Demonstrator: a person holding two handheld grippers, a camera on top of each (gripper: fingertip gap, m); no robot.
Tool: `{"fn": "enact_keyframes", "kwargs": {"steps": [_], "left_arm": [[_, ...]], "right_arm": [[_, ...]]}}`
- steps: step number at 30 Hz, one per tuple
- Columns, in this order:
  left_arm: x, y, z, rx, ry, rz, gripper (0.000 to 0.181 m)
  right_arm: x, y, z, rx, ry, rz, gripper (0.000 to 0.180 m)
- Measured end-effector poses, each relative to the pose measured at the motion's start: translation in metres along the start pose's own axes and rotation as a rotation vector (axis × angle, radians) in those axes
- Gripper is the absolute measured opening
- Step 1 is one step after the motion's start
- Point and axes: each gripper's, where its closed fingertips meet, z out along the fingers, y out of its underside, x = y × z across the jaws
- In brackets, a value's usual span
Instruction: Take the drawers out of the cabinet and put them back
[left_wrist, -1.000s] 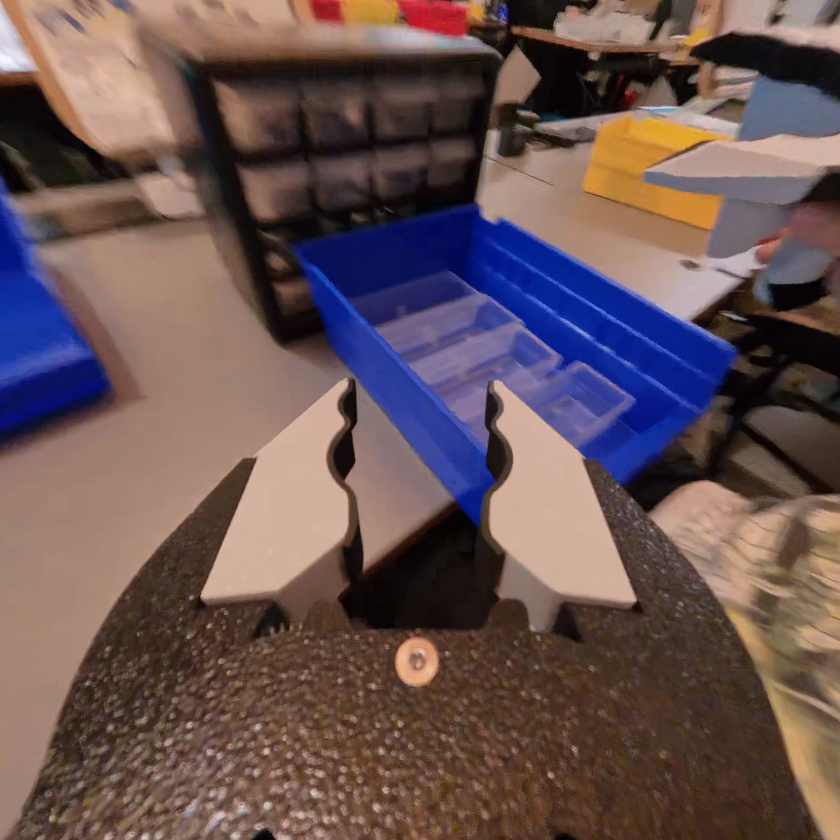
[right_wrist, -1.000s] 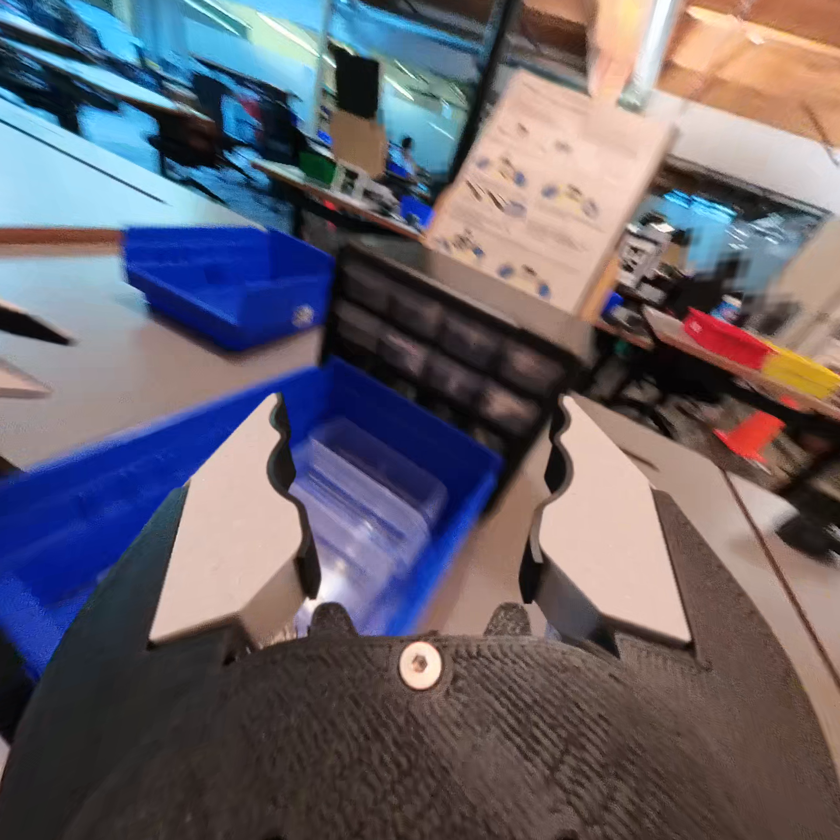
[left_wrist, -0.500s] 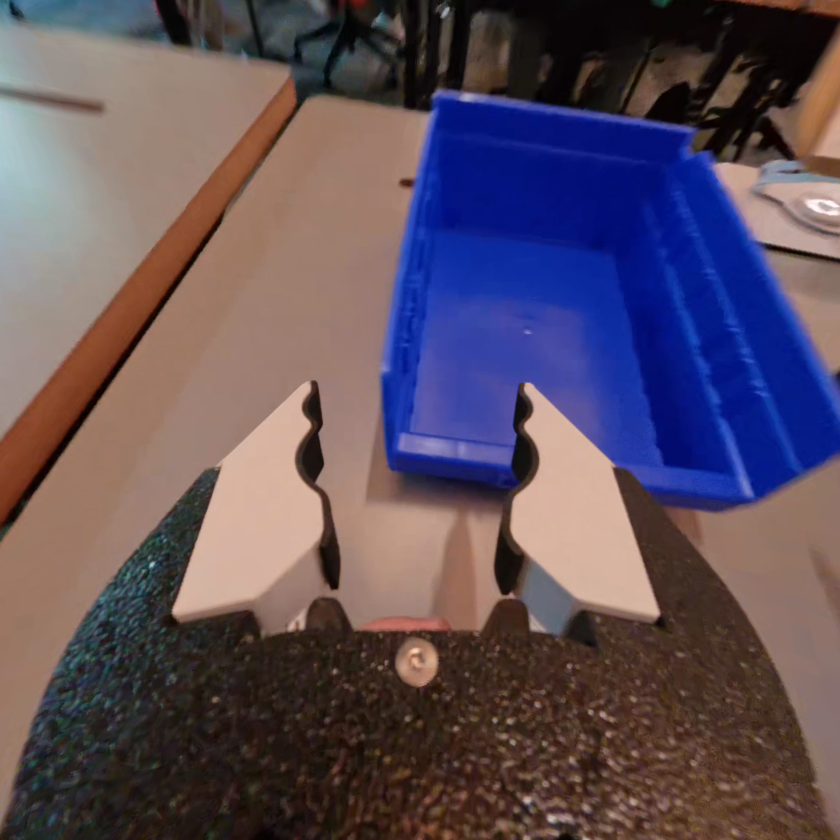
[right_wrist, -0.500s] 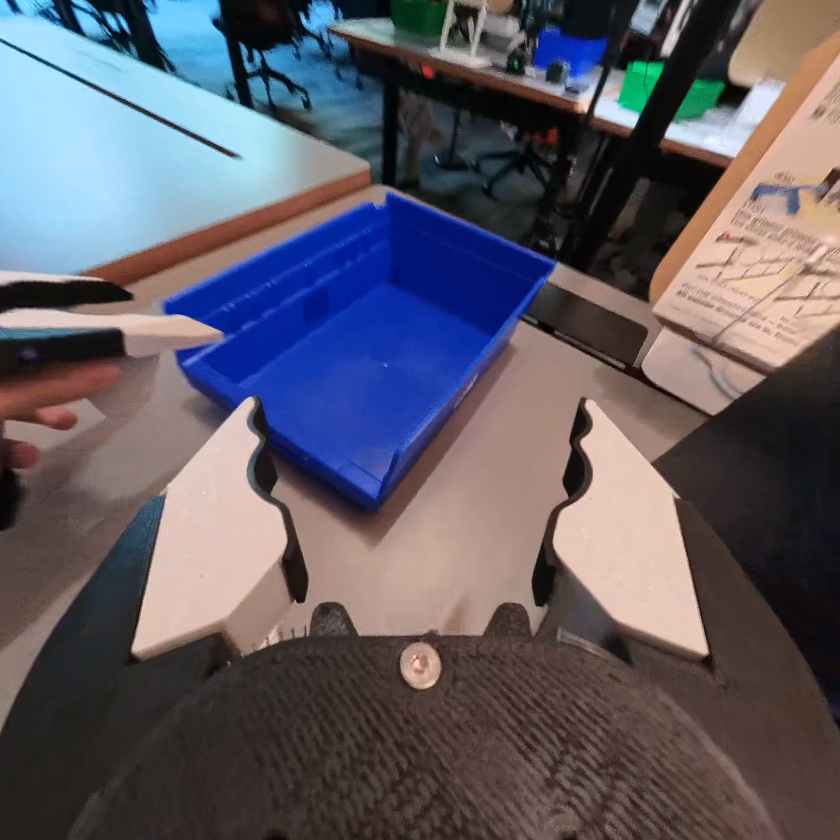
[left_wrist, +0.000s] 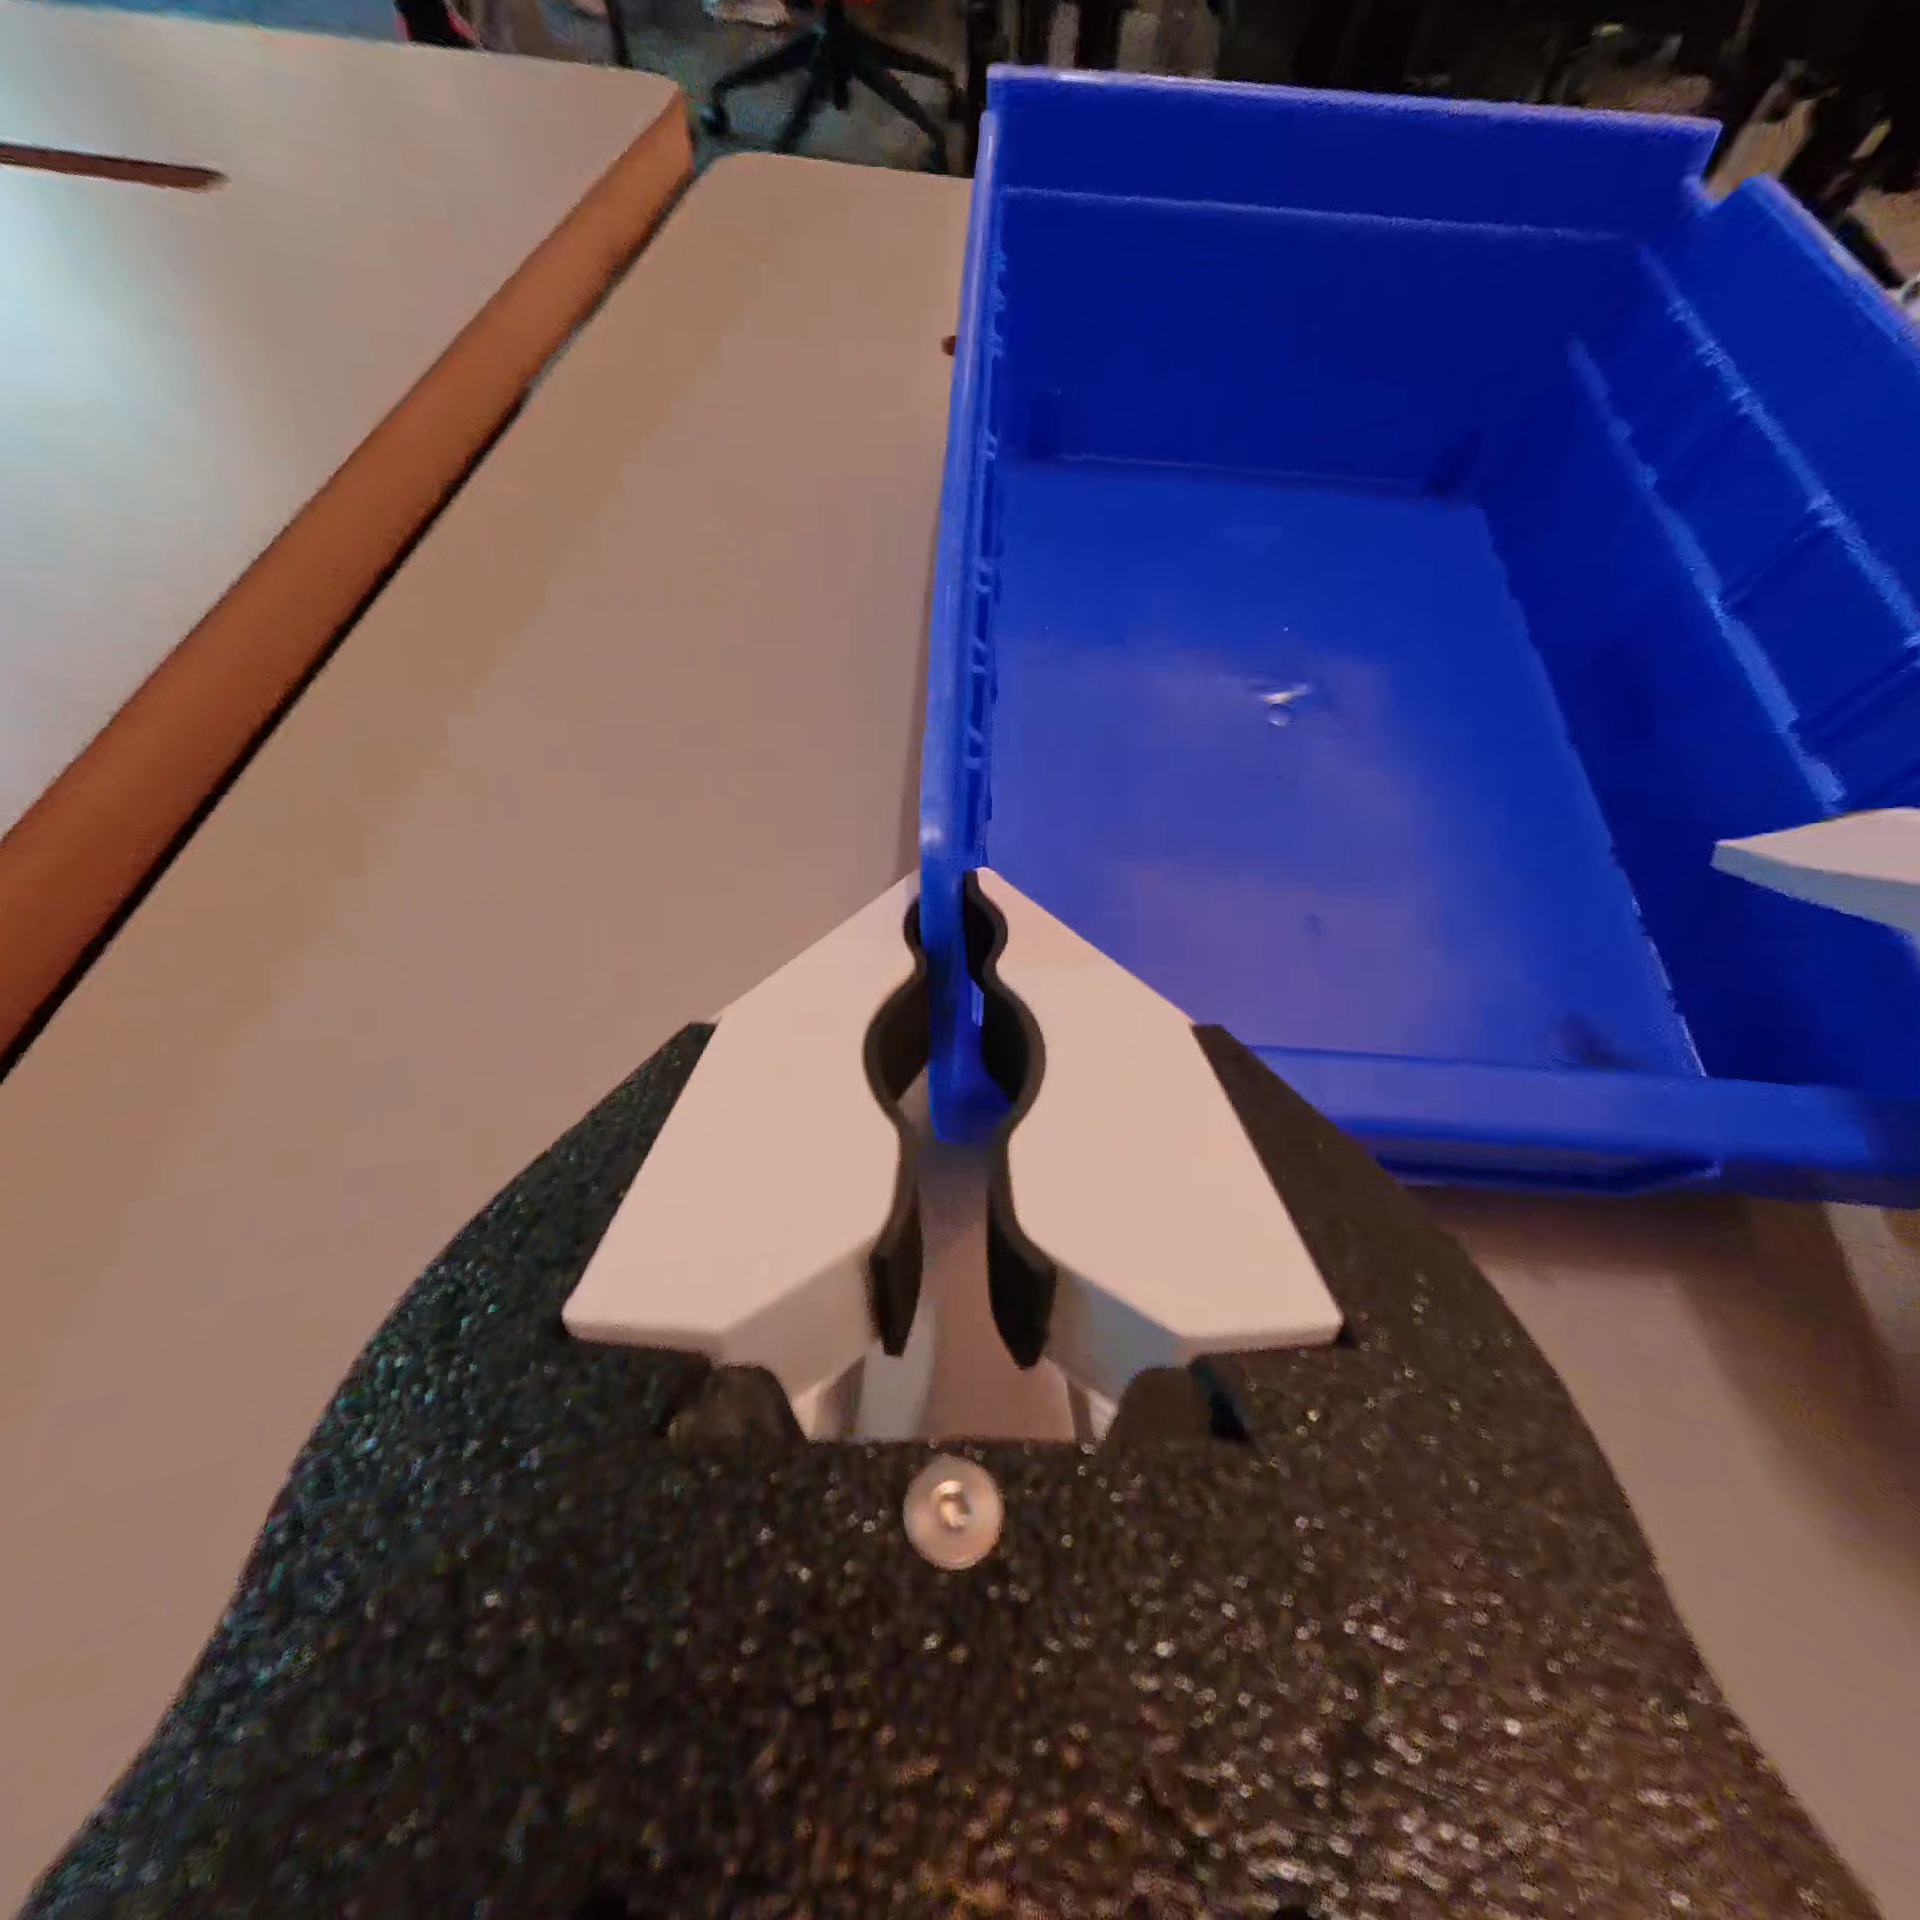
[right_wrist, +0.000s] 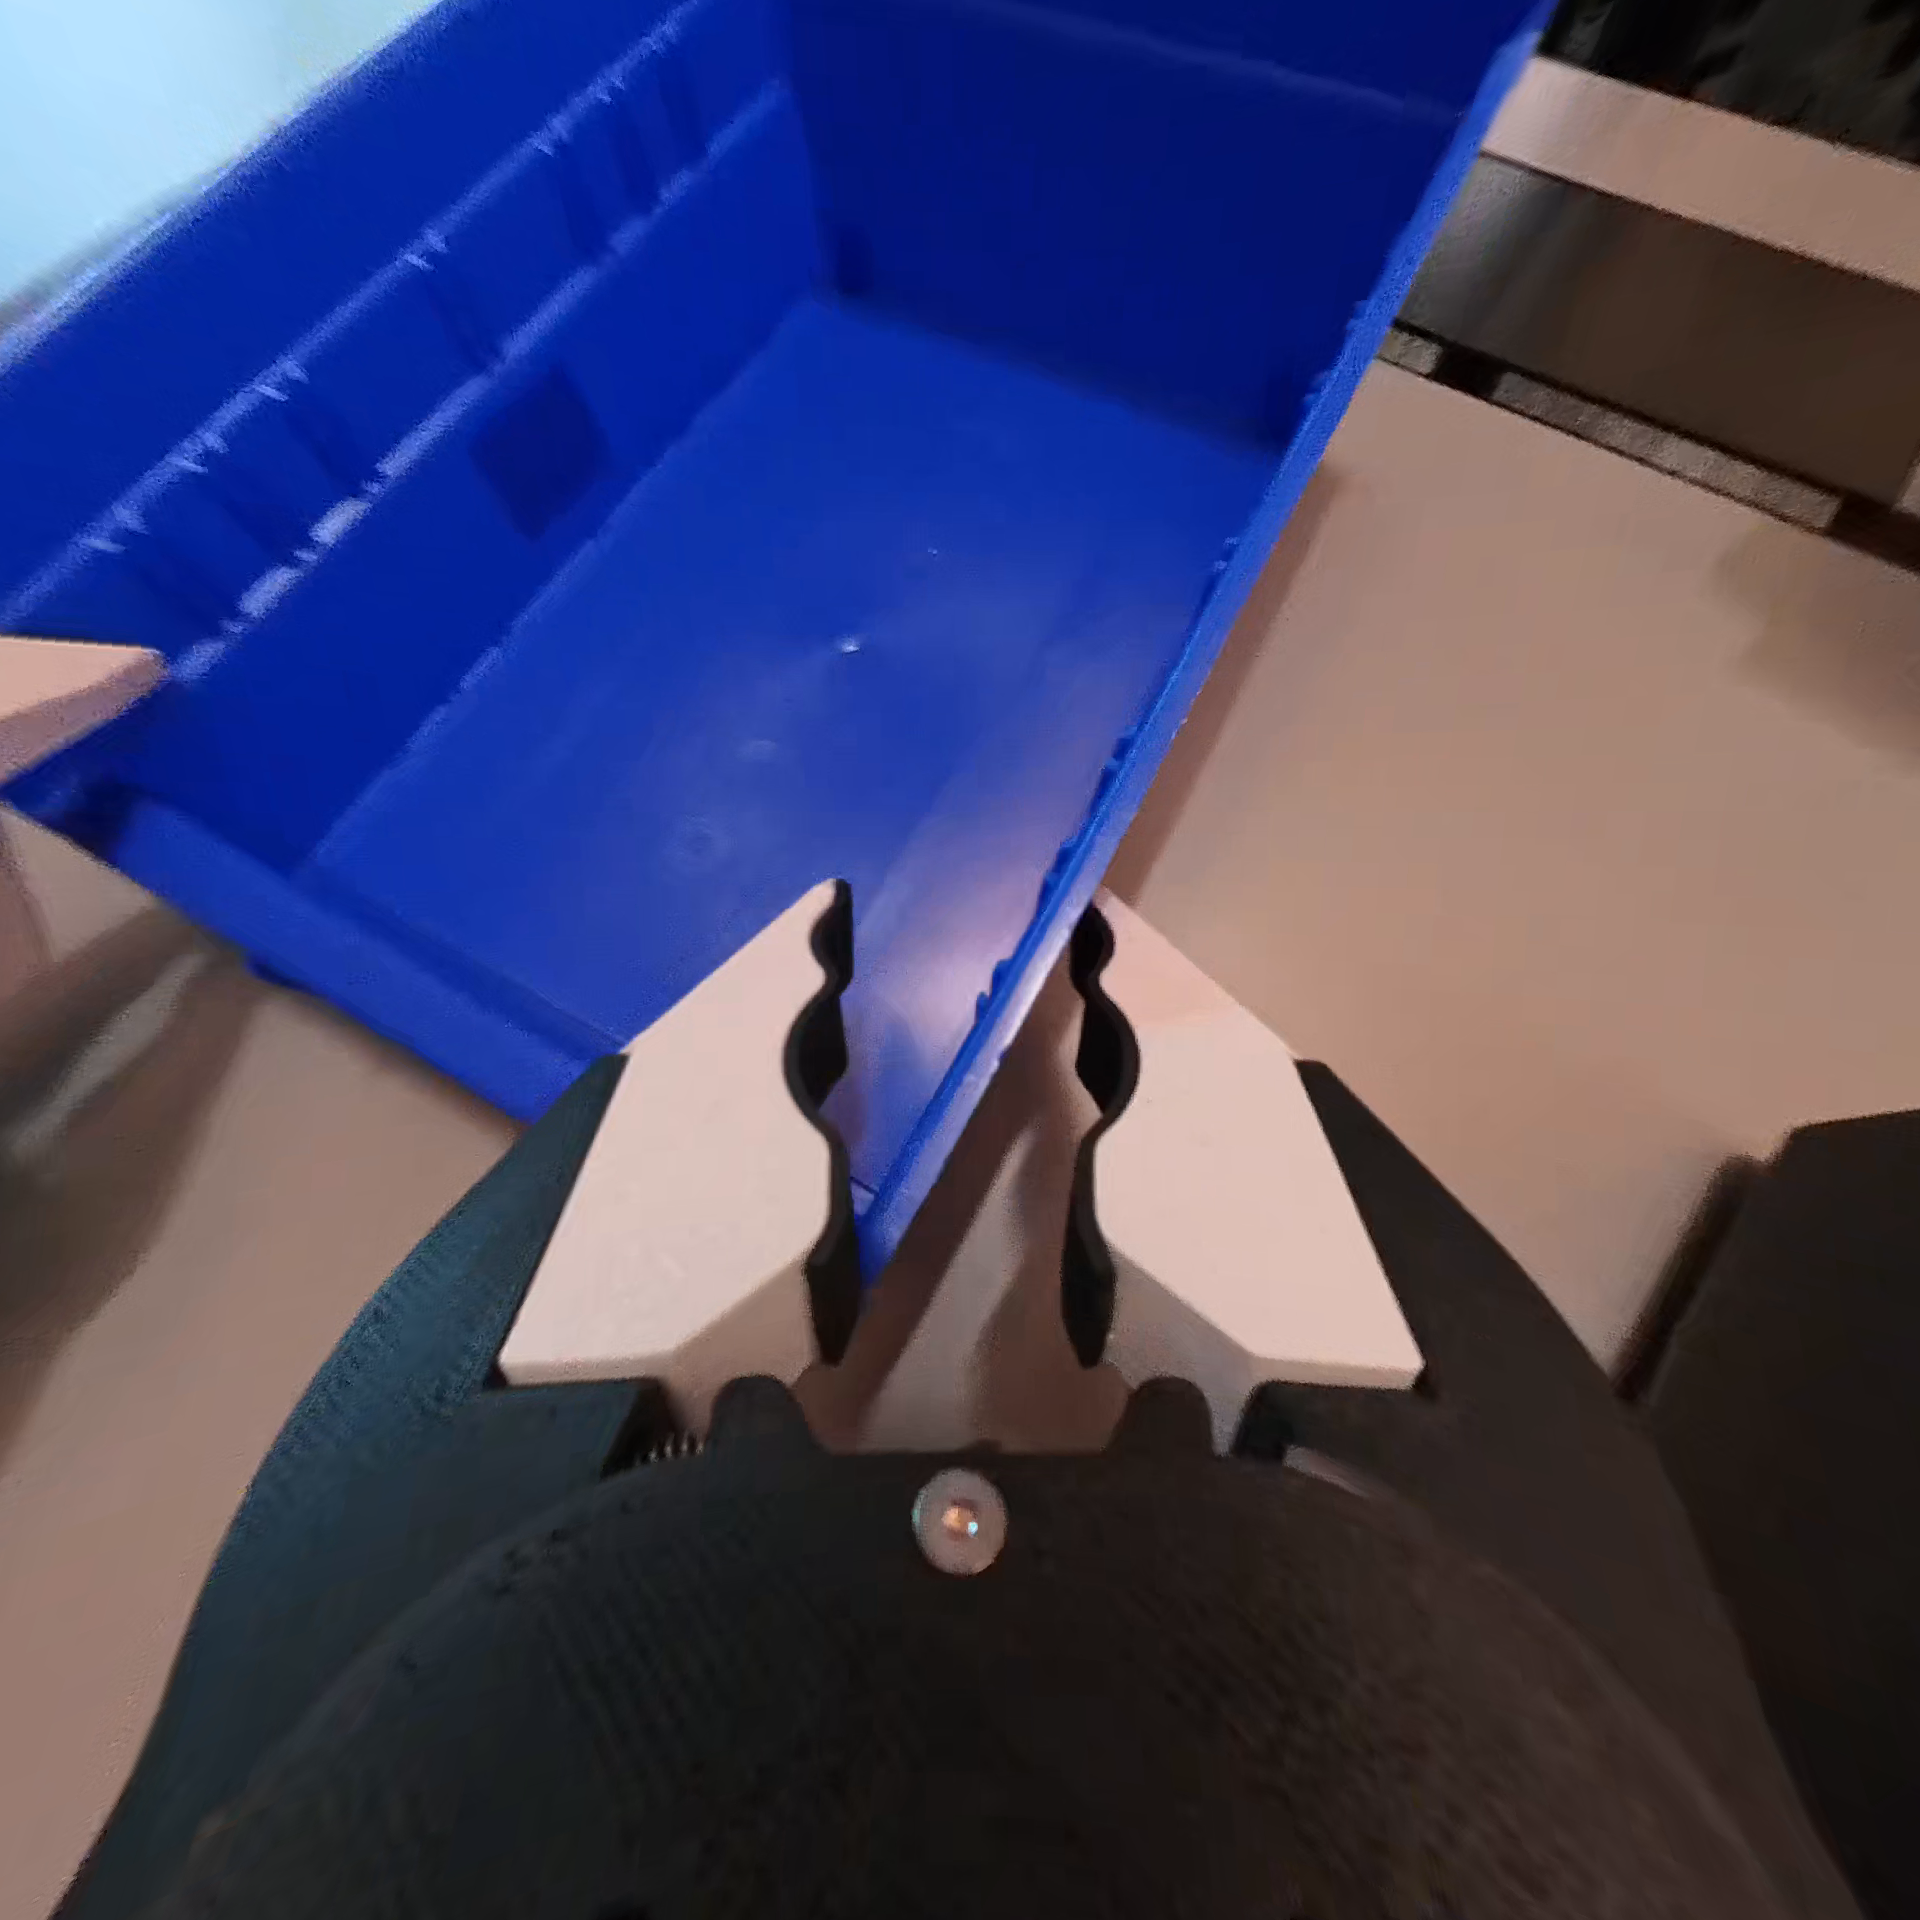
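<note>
An empty blue bin rests on the grey table. My left gripper is shut on the bin's left wall near its front corner. In the right wrist view the same bin fills the upper left. My right gripper is partly open and straddles the bin's right wall, one finger inside and one outside. A finger of the right gripper shows at the right edge of the left wrist view, and a finger of the left gripper at the left edge of the right wrist view. No drawers are in view.
A black cabinet side stands close to the right of my right gripper. A second table with a brown edge lies to the left across a narrow gap. Chair legs and dark floor lie beyond the bin.
Both grippers swung away from the bin of clear drawers to the empty blue bin. The left one closed on its left wall. The right one narrowed around its right wall.
</note>
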Motion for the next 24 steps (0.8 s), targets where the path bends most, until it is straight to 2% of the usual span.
{"fn": "enact_keyframes", "kwargs": {"steps": [2, 5, 9, 12, 17, 20, 24], "left_arm": [[0.005, -0.001, -0.016, 0.031, -0.06, 0.013, 0.0], [0.013, -0.022, -0.057, 0.166, -0.179, 0.033, 0.0], [0.035, -0.056, -0.111, 0.313, -0.276, 0.07, 0.0], [0.053, -0.095, -0.158, 0.46, -0.312, 0.079, 0.0], [0.113, -0.173, -0.244, 0.702, -0.278, 0.129, 0.0], [0.174, -0.209, -0.282, 0.819, -0.19, 0.19, 0.0], [0.281, -0.232, -0.304, 0.879, 0.005, 0.241, 0.0]], "right_arm": [[0.007, 0.002, -0.005, -0.033, 0.03, -0.055, 0.027], [0.008, -0.014, -0.025, -0.009, -0.02, 0.053, 0.012], [0.019, -0.063, -0.073, 0.166, 0.008, 0.018, 0.003], [0.021, -0.106, -0.135, 0.331, 0.017, -0.037, 0.002], [0.052, -0.16, -0.272, 0.608, 0.109, -0.046, 0.002], [0.098, -0.167, -0.353, 0.734, 0.2, -0.02, 0.003], [0.18, -0.141, -0.444, 0.8, 0.384, 0.023, 0.003]]}}
